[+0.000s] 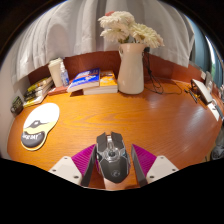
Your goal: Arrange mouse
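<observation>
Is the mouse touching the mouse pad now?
Apart. The gripper view shows the mouse between the tool's fingers, with bare table separating it from the mouse pad.

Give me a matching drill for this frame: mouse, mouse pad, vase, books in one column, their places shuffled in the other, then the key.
Things
1. mouse
2. mouse pad
3. vase
4. books

Places
A. far side of the table, holding pale flowers
B. between the fingers of the gripper
C. beside the vase, towards the mouse pad's side
D. flat on the table, off to the side of the fingers, nothing on it

Pairs: 1-B, 2-D, 3-A, 4-C

The fingers sit close at the mouse's sides; whether they press on it cannot be told.
</observation>
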`<state>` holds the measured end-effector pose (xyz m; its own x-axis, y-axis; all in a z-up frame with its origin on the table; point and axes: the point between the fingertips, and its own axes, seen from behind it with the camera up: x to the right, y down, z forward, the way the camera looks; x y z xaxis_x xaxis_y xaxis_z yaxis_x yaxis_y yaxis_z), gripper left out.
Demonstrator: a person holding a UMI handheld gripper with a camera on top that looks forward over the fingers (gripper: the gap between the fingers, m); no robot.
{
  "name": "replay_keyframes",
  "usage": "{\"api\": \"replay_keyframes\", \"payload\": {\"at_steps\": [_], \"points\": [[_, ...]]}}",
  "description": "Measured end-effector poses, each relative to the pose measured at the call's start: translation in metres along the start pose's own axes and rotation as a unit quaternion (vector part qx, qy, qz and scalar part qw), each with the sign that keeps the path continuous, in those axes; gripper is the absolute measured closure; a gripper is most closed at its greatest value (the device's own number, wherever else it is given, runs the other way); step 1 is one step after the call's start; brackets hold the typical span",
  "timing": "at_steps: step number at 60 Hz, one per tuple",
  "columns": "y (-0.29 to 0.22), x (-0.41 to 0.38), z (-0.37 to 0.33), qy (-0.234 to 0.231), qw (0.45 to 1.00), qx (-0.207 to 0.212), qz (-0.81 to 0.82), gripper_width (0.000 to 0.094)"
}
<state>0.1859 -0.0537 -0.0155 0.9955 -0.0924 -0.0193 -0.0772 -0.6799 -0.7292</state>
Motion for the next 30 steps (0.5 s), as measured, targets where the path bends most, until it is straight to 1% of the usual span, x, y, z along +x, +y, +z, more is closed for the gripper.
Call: {"api": "replay_keyframes", "payload": {"at_steps": [2,4,12,18,23,30], "points": [[-0.0043,0.0001,0.0023,-0.002,1.0,0.007,-0.007,0.031],[-0.0048,-0.0013,0.0032,-0.007,1.0,0.005,-0.01,0.0386],[-0.006,-0.0018,0.0035,-0.005,1.0,0.006,-0.027,0.0466],[-0.0063,-0.0024,0.0043,-0.007,1.0,0.001,-0.018,0.0564],[-0.0059,-0.0015,0.0042,-0.001,1.0,-0.007,-0.022,0.0617],[-0.013,0.0001,-0.0003,0.011,0.999,-0.027,-0.015,0.0618]]}}
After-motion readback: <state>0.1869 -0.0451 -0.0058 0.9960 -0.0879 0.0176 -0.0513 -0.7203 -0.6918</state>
